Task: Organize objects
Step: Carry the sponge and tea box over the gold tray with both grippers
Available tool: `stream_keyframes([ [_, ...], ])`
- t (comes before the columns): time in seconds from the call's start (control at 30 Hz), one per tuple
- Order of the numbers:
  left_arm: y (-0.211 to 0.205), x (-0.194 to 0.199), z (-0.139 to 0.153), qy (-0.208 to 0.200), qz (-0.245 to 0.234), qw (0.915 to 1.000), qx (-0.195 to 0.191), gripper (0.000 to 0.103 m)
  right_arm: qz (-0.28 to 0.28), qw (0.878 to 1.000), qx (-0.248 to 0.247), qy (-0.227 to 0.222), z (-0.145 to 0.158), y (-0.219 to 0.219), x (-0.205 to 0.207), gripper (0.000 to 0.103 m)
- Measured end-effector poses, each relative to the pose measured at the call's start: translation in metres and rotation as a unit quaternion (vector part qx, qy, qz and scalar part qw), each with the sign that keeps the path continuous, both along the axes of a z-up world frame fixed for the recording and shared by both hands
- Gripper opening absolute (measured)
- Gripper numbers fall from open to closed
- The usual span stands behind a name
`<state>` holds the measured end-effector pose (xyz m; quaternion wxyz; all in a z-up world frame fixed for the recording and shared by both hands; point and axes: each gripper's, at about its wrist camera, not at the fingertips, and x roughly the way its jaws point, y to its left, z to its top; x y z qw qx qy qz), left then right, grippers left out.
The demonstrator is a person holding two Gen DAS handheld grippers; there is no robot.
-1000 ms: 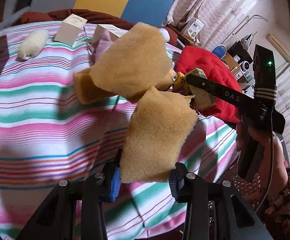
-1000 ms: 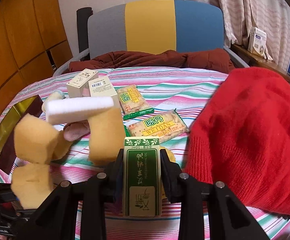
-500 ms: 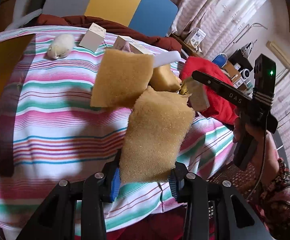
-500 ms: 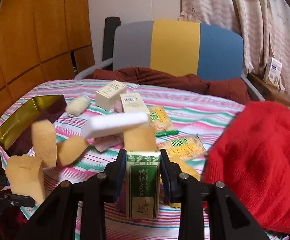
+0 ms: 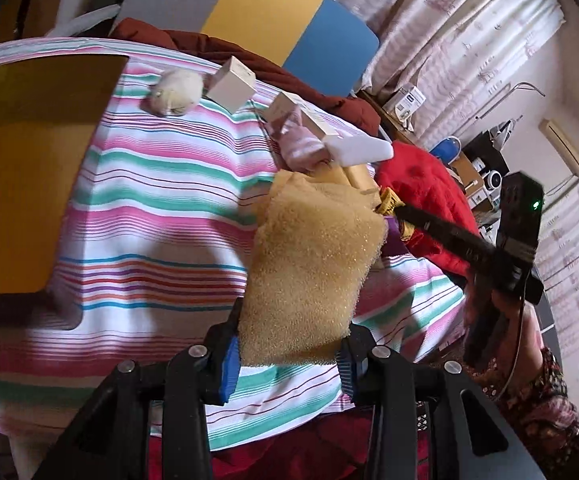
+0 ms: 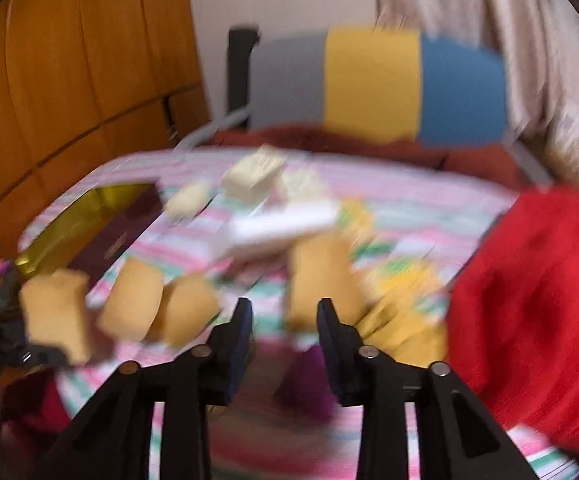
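The left tool (image 5: 287,356) is pinching a porous, yellow foam sponge (image 5: 309,276) above the striped cloth counter (image 5: 161,200). The right tool (image 6: 283,320) is gaping wide with nothing between its fingers, over blurred spongy blocks (image 6: 131,300) beside a fuzzy red knit (image 6: 537,312).

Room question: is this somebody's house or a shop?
Most likely a home: curtains over the window, a chair at a table with a striped tablecloth, and a red knitted garment left on it.

Four yellow sponges (image 6: 55,312) show, possibly more in the blur (right view is smeared). Two white boxes (image 5: 231,84), one red cloth (image 5: 429,200).
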<state>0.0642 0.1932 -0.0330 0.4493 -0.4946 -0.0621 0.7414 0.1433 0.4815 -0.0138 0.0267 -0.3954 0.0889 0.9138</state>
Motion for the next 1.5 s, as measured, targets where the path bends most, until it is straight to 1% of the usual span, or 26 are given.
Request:
stream_keyframes([
  [0.03, -0.001, 0.0, 0.0, -0.001, 0.001, 1.0, 0.0, 0.04, -0.008, 1.0, 0.004, -0.018, -0.006, -0.005, -0.001, 0.042],
  [0.07, -0.003, 0.0, -0.002, -0.004, 0.001, 1.0, 0.001, 0.04, -0.007, 1.0, 0.003, -0.029, -0.01, -0.01, -0.001, 0.042],
  [0.1, -0.004, 0.0, -0.003, -0.007, 0.001, 1.0, 0.005, 0.04, 0.002, 0.999, -0.001, -0.035, -0.014, -0.017, -0.001, 0.042],
  [0.13, -0.004, 0.001, -0.003, -0.008, 0.002, 1.0, 0.004, 0.04, 0.011, 0.999, -0.001, -0.037, -0.016, -0.024, -0.001, 0.045],
  [0.17, -0.004, 0.0, -0.004, -0.009, 0.002, 1.0, 0.003, 0.04, 0.01, 0.999, 0.003, -0.041, -0.019, -0.03, -0.003, 0.048],
  [0.23, -0.003, 0.001, -0.005, -0.01, 0.001, 0.9999, 0.0, 0.04, -0.004, 0.998, 0.0, -0.058, -0.027, -0.036, -0.009, 0.048],
  [0.27, -0.005, 0.002, -0.005, -0.01, 0.002, 0.9999, 0.002, 0.04, -0.012, 0.998, -0.024, -0.048, -0.029, -0.034, -0.011, 0.048],
  [0.33, -0.006, 0.002, -0.002, -0.007, 0.003, 1.0, 0.003, 0.04, -0.019, 0.996, -0.064, -0.051, -0.032, -0.033, -0.016, 0.047],
  [0.4, -0.007, 0.003, 0.0, 0.002, 0.003, 1.0, 0.002, 0.04, -0.021, 0.995, -0.074, -0.057, -0.038, -0.037, -0.019, 0.047],
  [0.43, -0.008, 0.003, 0.001, 0.005, 0.003, 1.0, 0.002, 0.04, -0.017, 0.995, -0.075, -0.065, -0.041, -0.04, -0.021, 0.046],
  [0.47, -0.009, 0.003, 0.001, 0.008, 0.004, 1.0, 0.003, 0.04, -0.013, 0.995, -0.063, -0.076, -0.045, -0.045, -0.022, 0.043],
  [0.5, -0.01, 0.003, 0.002, 0.009, 0.004, 0.9999, 0.005, 0.04, -0.012, 0.995, -0.05, -0.084, -0.048, -0.049, -0.023, 0.035],
  [0.53, -0.011, 0.002, 0.003, 0.009, 0.004, 0.9999, 0.008, 0.04, -0.013, 0.995, -0.036, -0.087, -0.05, -0.052, -0.023, 0.033],
  [0.57, -0.012, 0.002, 0.004, 0.009, 0.005, 0.9999, 0.01, 0.04, -0.014, 0.996, -0.035, -0.084, -0.049, -0.054, -0.019, 0.031],
  [0.7, -0.018, -0.003, 0.009, 0.007, 0.01, 0.9998, 0.017, 0.04, -0.039, 0.995, -0.066, -0.06, -0.038, -0.045, -0.007, 0.031],
  [0.8, -0.025, -0.006, 0.015, 0.011, 0.014, 0.9996, 0.022, 0.04, -0.059, 0.995, -0.072, -0.036, -0.024, -0.042, 0.0, 0.031],
  [0.9, -0.035, -0.013, 0.025, 0.013, 0.019, 0.9993, 0.03, 0.04, -0.059, 0.995, -0.076, -0.011, -0.006, -0.048, -0.001, 0.031],
  [1.0, -0.05, -0.024, 0.034, 0.019, 0.035, 0.9985, 0.039, 0.04, -0.037, 0.996, -0.079, 0.01, 0.014, -0.065, -0.008, 0.031],
  [1.13, -0.076, -0.04, 0.043, 0.039, 0.07, 0.9963, 0.031, 0.04, 0.032, 0.997, -0.073, 0.023, 0.034, -0.109, -0.031, 0.031],
  [1.23, -0.1, -0.054, 0.044, 0.046, 0.1, 0.9937, 0.019, 0.04, 0.084, 0.994, -0.065, 0.023, 0.04, -0.148, -0.054, 0.031],
  [1.37, -0.137, -0.074, 0.043, 0.051, 0.148, 0.9876, 0.002, 0.04, 0.136, 0.988, -0.069, 0.017, 0.04, -0.196, -0.086, 0.031],
  [1.43, -0.153, -0.083, 0.038, 0.056, 0.172, 0.9834, -0.018, 0.04, 0.153, 0.985, -0.077, 0.011, 0.036, -0.216, -0.099, 0.031],
  [1.5, -0.172, -0.097, 0.03, 0.055, 0.202, 0.9769, -0.045, 0.04, 0.165, 0.983, -0.084, -0.002, 0.031, -0.236, -0.115, 0.031],
])
